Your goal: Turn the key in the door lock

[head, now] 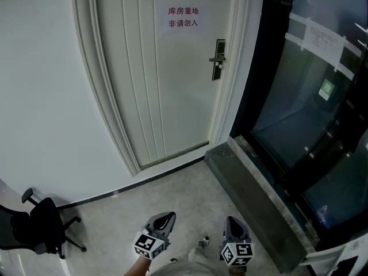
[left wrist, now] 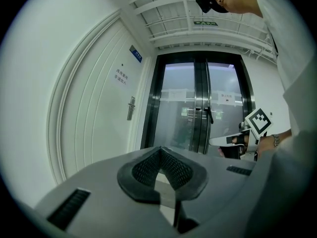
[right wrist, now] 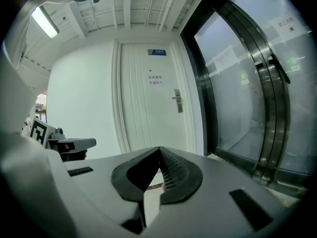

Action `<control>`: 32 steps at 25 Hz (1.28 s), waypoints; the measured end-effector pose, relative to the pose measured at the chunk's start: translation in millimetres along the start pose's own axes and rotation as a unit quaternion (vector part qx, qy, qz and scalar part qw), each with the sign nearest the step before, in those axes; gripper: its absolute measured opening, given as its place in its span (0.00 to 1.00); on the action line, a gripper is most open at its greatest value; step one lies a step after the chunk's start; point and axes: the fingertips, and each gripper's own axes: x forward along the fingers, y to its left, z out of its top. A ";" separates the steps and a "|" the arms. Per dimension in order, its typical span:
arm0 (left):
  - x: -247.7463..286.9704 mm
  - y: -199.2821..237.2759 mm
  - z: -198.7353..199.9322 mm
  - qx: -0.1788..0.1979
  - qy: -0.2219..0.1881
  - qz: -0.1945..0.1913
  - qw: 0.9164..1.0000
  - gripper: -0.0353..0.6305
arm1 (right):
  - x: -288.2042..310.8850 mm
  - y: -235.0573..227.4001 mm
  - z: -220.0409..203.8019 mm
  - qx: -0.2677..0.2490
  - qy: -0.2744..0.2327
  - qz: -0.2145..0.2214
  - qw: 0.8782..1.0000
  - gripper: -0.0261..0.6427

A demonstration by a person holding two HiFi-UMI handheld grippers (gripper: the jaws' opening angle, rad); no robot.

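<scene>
Door (head: 167, 85): white, panelled, shut, set in the far wall; a sign (head: 183, 17) with red characters sits on its upper half.
Door lock (head: 218, 59): dark plate with a lever handle on the door's right edge, at mid height. It also shows in the left gripper view (left wrist: 131, 108) and the right gripper view (right wrist: 177, 100). It is well apart from both grippers.
Key: too small to make out at the lock in any view.
Left gripper (head: 165, 217): low in the head view, over the floor (head: 172, 188). Its jaws are clenched tip to tip (left wrist: 159, 150) with nothing between them.
Right gripper (head: 232, 222): beside the left one, pointing toward the door. Its jaws are closed together (right wrist: 159, 150) and empty.
Glass doors (head: 310, 96): black-framed, right of the white door, with paper notices taped on.
Stone step (head: 253, 194): grey, along the foot of the glass doors.
Office chair (head: 40, 226): black, on castors, by the wall at lower left.
</scene>
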 end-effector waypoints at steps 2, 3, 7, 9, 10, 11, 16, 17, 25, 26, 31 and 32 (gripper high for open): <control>25.6 3.2 8.2 0.007 -0.011 -0.002 1.000 0.06 | 16.4 -18.2 9.2 -0.001 -0.004 -0.001 1.000 0.04; 38.5 4.0 11.0 0.010 -0.014 -0.005 1.000 0.06 | 24.2 -28.2 13.2 -0.001 -0.005 -0.002 1.000 0.04; 90.1 5.5 19.2 0.020 -0.009 -0.007 1.000 0.06 | 52.9 -69.9 23.9 0.002 0.000 -0.003 1.000 0.04; 117.0 6.8 27.4 0.027 -0.015 -0.003 1.000 0.06 | 68.2 -91.3 30.8 0.004 -0.002 -0.001 1.000 0.04; 129.9 7.2 31.5 0.028 -0.018 0.000 0.999 0.06 | 76.0 -102.0 34.9 0.004 -0.004 -0.001 1.000 0.04; 141.7 6.7 34.9 0.028 -0.022 0.003 0.999 0.06 | 83.0 -112.5 38.8 0.005 -0.007 0.000 1.000 0.04; 185.8 -7.2 47.6 0.024 -0.035 0.007 0.999 0.06 | 111.1 -162.2 53.2 0.012 -0.014 -0.001 1.000 0.04; 192.2 -8.9 48.7 0.024 -0.035 0.008 0.999 0.06 | 116.3 -169.7 55.4 0.014 -0.014 -0.002 1.000 0.04; 215.1 9.5 41.4 0.012 -0.019 0.042 0.999 0.06 | 157.6 -176.7 51.8 0.023 0.005 0.037 0.999 0.04; 217.7 14.7 39.2 0.009 -0.017 0.045 0.999 0.06 | 162.9 -175.9 50.0 0.025 0.010 0.039 0.999 0.04; 252.8 40.0 34.1 -0.010 -0.011 0.039 0.999 0.06 | 194.5 -181.9 55.2 0.013 0.014 0.035 0.999 0.04; 264.6 43.2 38.1 -0.008 -0.018 0.029 0.999 0.06 | 202.2 -185.9 59.7 0.010 0.012 0.031 0.999 0.04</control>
